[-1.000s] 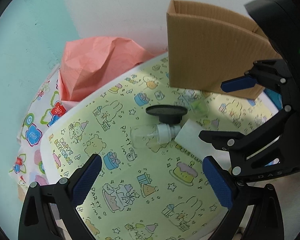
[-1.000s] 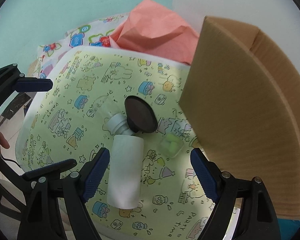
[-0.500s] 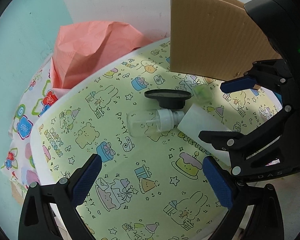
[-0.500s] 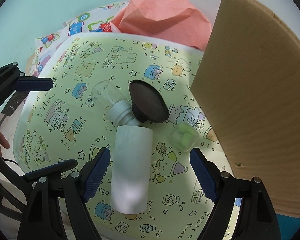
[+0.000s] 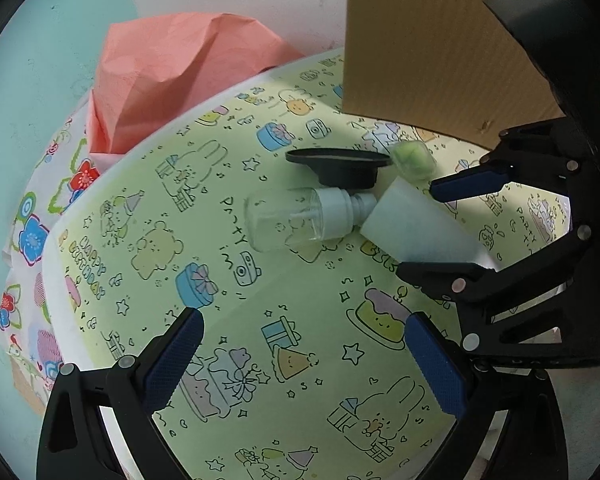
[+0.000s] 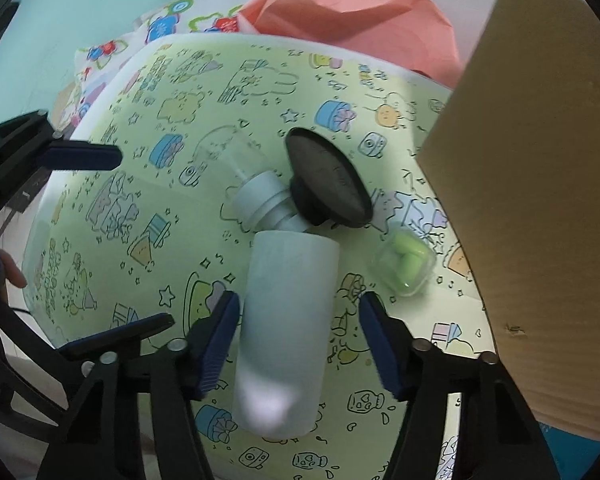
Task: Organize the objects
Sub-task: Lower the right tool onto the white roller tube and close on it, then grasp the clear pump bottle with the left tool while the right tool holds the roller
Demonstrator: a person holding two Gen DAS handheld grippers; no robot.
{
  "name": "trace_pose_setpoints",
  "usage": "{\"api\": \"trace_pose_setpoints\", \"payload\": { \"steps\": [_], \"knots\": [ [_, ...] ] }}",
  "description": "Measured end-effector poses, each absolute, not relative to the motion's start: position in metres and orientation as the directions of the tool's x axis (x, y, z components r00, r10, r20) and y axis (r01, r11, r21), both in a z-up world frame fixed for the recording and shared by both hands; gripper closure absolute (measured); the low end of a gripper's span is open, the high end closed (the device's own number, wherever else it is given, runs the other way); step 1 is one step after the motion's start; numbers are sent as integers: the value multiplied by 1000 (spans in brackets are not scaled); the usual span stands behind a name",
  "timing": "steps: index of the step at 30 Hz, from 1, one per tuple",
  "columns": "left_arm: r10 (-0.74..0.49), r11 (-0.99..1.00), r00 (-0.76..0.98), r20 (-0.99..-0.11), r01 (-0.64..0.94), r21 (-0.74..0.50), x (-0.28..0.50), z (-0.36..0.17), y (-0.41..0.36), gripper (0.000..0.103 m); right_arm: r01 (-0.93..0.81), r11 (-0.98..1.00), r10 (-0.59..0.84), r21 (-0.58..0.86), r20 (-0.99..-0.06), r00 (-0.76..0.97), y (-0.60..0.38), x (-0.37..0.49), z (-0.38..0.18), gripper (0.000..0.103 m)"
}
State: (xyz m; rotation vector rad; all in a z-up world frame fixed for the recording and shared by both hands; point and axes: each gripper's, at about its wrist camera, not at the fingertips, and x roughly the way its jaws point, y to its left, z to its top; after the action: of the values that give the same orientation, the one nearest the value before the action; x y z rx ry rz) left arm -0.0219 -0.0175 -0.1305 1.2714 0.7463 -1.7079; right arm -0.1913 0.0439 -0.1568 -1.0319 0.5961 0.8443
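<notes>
A frosted white bottle (image 6: pixel 288 320) lies on the yellow cartoon-print table (image 6: pixel 148 208). My right gripper (image 6: pixel 296 336) is open, its jaws on either side of the bottle's body, not touching it. Beyond it lie a clear spray bottle (image 6: pixel 256 192), a black round cap (image 6: pixel 328 180) and a small clear case with green earplugs (image 6: pixel 406 266). In the left wrist view my left gripper (image 5: pixel 300 360) is open and empty above the table, nearer than the clear spray bottle (image 5: pixel 296 216), frosted bottle (image 5: pixel 412 232), black cap (image 5: pixel 340 164) and earplug case (image 5: pixel 414 158).
A cardboard box (image 6: pixel 540 200) stands at the right, also in the left wrist view (image 5: pixel 428 48). Crumpled pink paper (image 5: pixel 172 72) and a flower-print cloth (image 5: pixel 40 220) lie at the back left. A teal wall rises behind.
My right gripper has moved forward over the frosted bottle and its jaws have narrowed around it. My left gripper has moved slightly closer to the objects.
</notes>
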Motion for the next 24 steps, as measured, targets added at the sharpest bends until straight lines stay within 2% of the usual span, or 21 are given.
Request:
{"api": "trace_pose_setpoints", "payload": {
  "steps": [4, 24],
  "knots": [
    [-272, -444, -136, -953, 896, -2, -22, -132, -20, 2, -843, 257, 331, -473, -776, 537, 42, -191, -155, 52],
    [-276, -421, -127, -953, 907, 1, -31, -130, -24, 2, -848, 279, 338, -450, -781, 526, 24, -181, -144, 53]
  ]
}}
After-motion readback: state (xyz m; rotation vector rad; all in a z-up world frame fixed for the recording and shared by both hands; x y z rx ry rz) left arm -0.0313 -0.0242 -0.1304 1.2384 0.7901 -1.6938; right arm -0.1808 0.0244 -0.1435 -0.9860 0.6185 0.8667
